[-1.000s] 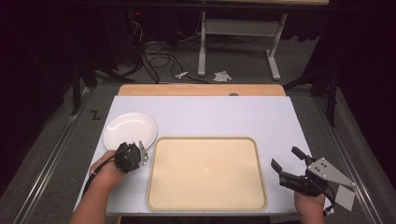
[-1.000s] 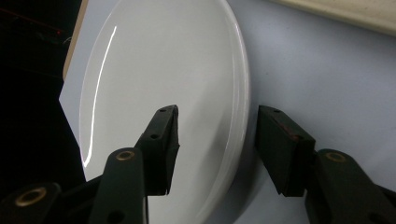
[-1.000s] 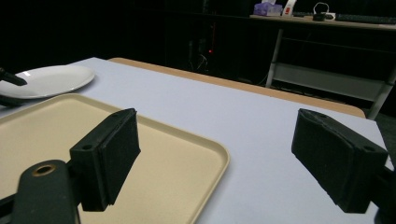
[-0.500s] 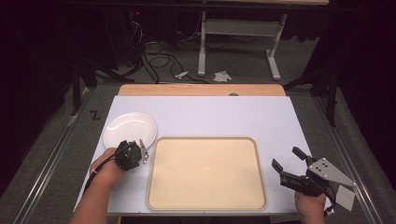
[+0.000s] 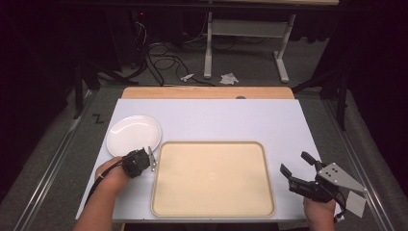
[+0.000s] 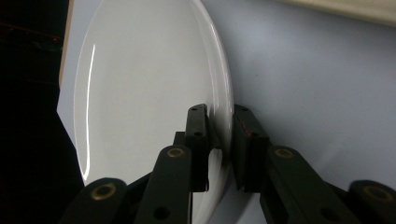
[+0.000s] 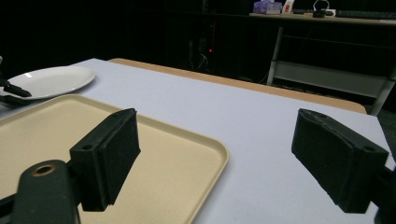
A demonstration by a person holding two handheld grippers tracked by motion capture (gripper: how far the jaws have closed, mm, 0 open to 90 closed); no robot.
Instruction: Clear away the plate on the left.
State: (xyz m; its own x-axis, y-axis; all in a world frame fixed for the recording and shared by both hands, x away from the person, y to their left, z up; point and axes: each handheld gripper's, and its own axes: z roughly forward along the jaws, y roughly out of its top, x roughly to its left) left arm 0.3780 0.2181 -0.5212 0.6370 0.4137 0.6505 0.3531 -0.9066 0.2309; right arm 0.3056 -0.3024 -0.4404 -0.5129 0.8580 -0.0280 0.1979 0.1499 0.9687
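Observation:
A white plate [image 5: 132, 134] lies on the white table at the left, beside a beige tray [image 5: 211, 178]. My left gripper [image 5: 150, 158] sits at the plate's near right edge. In the left gripper view its jaws have just been closing, and the pads now pinch the rim of the plate [image 6: 140, 93] from both sides, with the left gripper [image 6: 219, 116] astride the rim. My right gripper [image 5: 294, 162] hovers at the table's near right edge, past the tray's right side. The right gripper [image 7: 229, 140] stands wide open with nothing between its pads, and the tray [image 7: 46, 135] and plate [image 7: 51, 80] lie beyond it.
A wooden strip [image 5: 207, 92] runs along the table's far edge. Beyond it are a dark floor with cables [image 5: 159, 53] and a white table frame [image 5: 245, 33]. Bare white table [image 5: 231, 120] stretches behind the tray.
The left gripper's jaws look closer together at the plate's edge. Both hands have stayed where they were, and the plate has not moved.

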